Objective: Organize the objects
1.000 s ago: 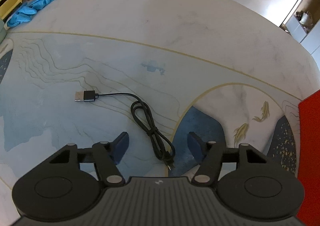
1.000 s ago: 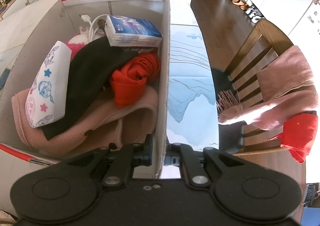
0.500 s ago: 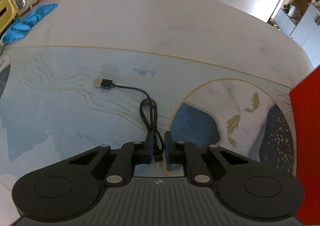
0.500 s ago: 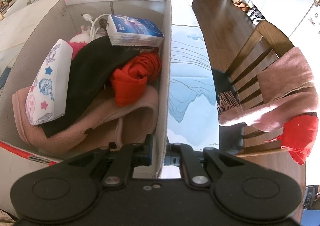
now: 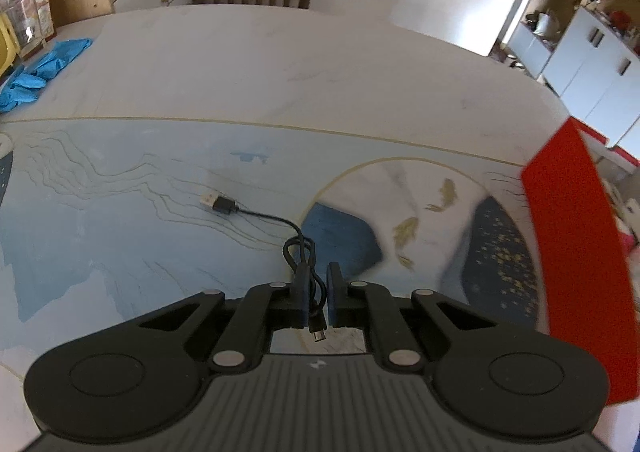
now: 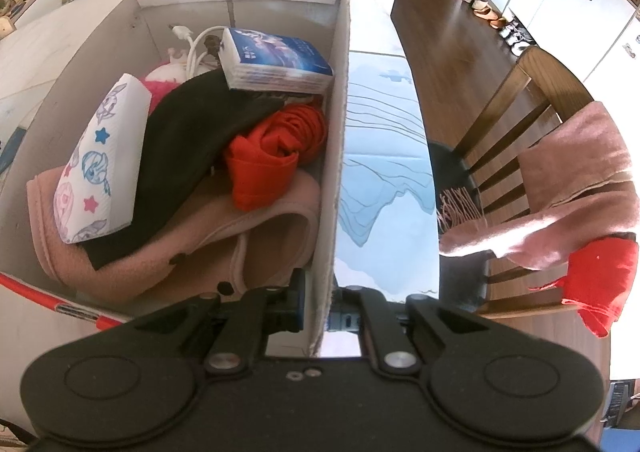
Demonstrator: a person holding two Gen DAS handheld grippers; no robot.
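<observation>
A round dining table (image 5: 280,72) with a pale marble top and a blue printed mat fills the left wrist view; everything else is placed from it. At the table's right edge stands a cardboard box (image 6: 340,100) with red trim, packed with a pink blanket (image 6: 260,236), a black cloth (image 6: 188,124), a red garment (image 6: 272,148), a cartoon-print pack (image 6: 100,160) and a blue book (image 6: 276,60). The right gripper (image 6: 320,304) is clamped on the box's near right wall. Near the table's middle, the left gripper (image 5: 318,292) is closed on a coiled black USB cable (image 5: 304,256), whose plug end (image 5: 218,204) trails on the mat. Blue gloves (image 5: 40,68) lie at the table's far left edge
</observation>
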